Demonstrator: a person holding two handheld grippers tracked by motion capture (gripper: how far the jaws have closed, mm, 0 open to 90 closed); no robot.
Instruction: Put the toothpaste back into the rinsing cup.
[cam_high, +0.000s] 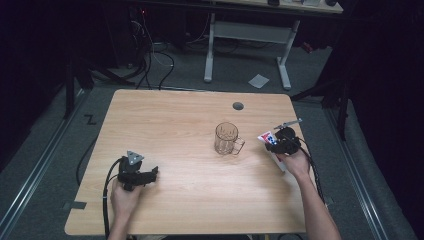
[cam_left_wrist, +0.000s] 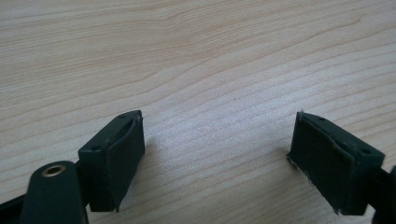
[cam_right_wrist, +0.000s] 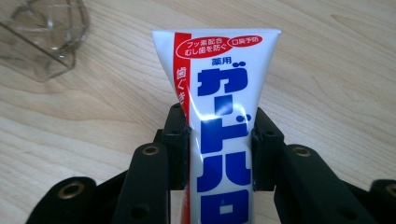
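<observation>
Toothpaste tube (cam_right_wrist: 219, 116) near table (cam_high: 295, 200) edge

pale wood-grain bench (cam_high: 190, 120), light tan with fine darker streaks, one small grey round grommet (cam_high: 238, 106) near the far edge. clear colourless glass mug (cam_high: 227, 138), faceted pattern on the wall. white toothpaste tube (cam_right_wrist: 222, 116) with a red stripe down one side, red ovals bearing white script near the crimped end, big blue block characters down the middle. matte black right tool (cam_right_wrist: 219, 154) with brass-coloured eyelets on its arms. matte black left tool (cam_left_wrist: 219, 158), dark pads, one brass eyelet; grey three-cornered plate on top in the high view. grey carpet floor (cam_high: 45, 145) around, small white paper scrap (cam_high: 258, 80) on it, white frame of the far desk (cam_high: 245, 35).
</observation>
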